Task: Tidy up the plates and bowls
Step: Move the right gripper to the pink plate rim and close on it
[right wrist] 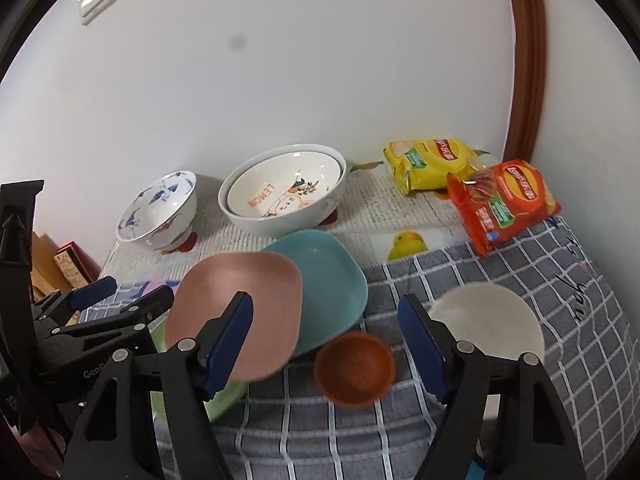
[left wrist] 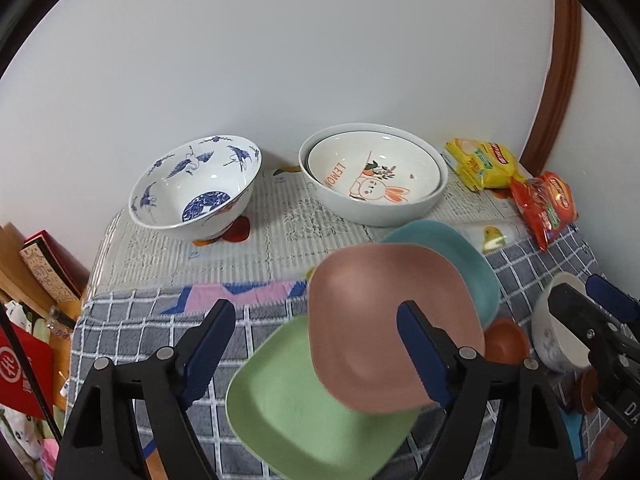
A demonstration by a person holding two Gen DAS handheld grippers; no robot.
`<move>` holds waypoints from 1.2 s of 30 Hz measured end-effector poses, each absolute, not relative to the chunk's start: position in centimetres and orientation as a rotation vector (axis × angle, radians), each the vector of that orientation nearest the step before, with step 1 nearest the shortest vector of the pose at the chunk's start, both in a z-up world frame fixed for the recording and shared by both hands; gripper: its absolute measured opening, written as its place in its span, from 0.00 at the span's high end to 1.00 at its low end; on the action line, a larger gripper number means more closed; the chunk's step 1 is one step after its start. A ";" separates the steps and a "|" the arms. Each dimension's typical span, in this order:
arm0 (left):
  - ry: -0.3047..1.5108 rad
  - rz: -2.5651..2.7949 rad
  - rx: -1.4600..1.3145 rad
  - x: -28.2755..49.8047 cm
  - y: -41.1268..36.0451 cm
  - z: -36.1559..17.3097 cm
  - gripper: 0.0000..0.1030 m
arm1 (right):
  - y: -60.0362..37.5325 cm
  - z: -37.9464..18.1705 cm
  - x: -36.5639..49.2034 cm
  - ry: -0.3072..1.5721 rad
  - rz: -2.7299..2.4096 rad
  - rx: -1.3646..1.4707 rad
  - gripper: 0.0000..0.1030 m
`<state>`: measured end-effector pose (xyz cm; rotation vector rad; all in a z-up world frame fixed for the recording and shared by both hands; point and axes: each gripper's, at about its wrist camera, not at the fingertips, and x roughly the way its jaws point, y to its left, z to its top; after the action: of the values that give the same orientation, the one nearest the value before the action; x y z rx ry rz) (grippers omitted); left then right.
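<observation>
Three square plates lie overlapping on the checked blanket: pink on top, green under its near side, teal behind. My left gripper hovers open over the pink and green plates, its pads touching nothing. My right gripper is open, with a small brown bowl on the blanket between its fingers. A small white bowl sits just right of it. At the back stand a blue-and-white crane bowl and a lemon-print bowl nested in a larger white bowl.
A yellow snack bag and an orange one lie at the back right by the wall. Boxes and books stand off the table's left edge. The left gripper reaches in close beside the right one.
</observation>
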<state>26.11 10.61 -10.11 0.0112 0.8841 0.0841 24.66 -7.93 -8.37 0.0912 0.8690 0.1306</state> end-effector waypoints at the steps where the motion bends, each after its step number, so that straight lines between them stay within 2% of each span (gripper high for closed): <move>1: 0.886 0.085 0.012 26.6 10.7 -10.4 0.20 | -7.8 -8.6 25.1 0.864 0.123 0.092 0.28; 4: 0.905 0.068 0.002 27.8 10.8 -11.5 0.33 | -7.5 -9.6 26.3 0.858 0.137 0.124 0.32; 6: 0.917 0.074 -0.015 28.3 10.9 -12.1 0.36 | -7.1 -10.5 27.1 0.873 0.135 0.122 0.36; 12: 0.932 0.085 -0.024 29.8 11.4 -14.0 0.37 | -6.7 -13.1 29.0 0.938 0.166 0.157 0.40; 17: 0.953 0.065 -0.053 30.4 11.8 -15.5 0.47 | -6.2 -14.7 29.0 0.963 0.177 0.149 0.47; 21: 0.957 0.034 -0.058 30.7 11.7 -15.9 0.48 | -5.5 -15.3 28.8 0.970 0.197 0.139 0.48; 23: 0.964 0.031 -0.055 30.9 11.6 -16.2 0.53 | -5.1 -15.5 28.7 0.972 0.203 0.119 0.49; 36: 1.003 0.010 -0.039 31.4 11.5 -16.8 0.56 | -4.2 -17.4 28.8 1.011 0.196 0.062 0.67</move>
<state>31.38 11.45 -16.83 -0.0386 1.0027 0.0104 28.81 -4.24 -17.43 0.0619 1.0113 0.1956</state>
